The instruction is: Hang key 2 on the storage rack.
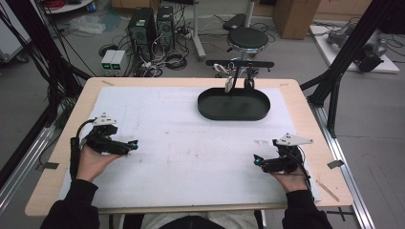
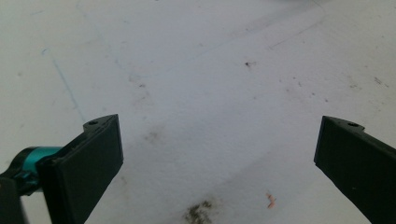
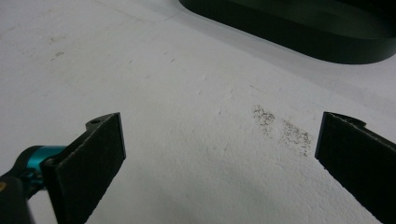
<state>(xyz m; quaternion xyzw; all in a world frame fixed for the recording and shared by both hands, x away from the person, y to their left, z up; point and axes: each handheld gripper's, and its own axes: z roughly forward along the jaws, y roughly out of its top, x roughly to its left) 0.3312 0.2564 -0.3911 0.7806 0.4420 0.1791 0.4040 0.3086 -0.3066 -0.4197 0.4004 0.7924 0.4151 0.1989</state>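
The tray (image 1: 233,104) sat at the far side of the table, right of centre, on the white sheet (image 1: 181,143). It was the nearest thing to my grippers, yet well apart from both. It was a shallow black oval with a low upright wall and a smooth, faintly glossy finish, and it looked empty. In the right gripper view its dark wall (image 3: 299,37) curved across the top.

I judged this the starting pose, with nothing picked up and no reach begun. The next move would call for carrying one gripper forward toward the tray.

I held my left gripper (image 1: 130,144) at the near left, jaws spread wide with nothing between them. My right gripper (image 1: 258,161) lay at the near right, likewise spread and empty. The jaw pads were flat, matte black slabs. The sheet beneath was grainy like foam board, scuffed with grey smudges (image 3: 282,130) and a brownish stain (image 2: 198,212).
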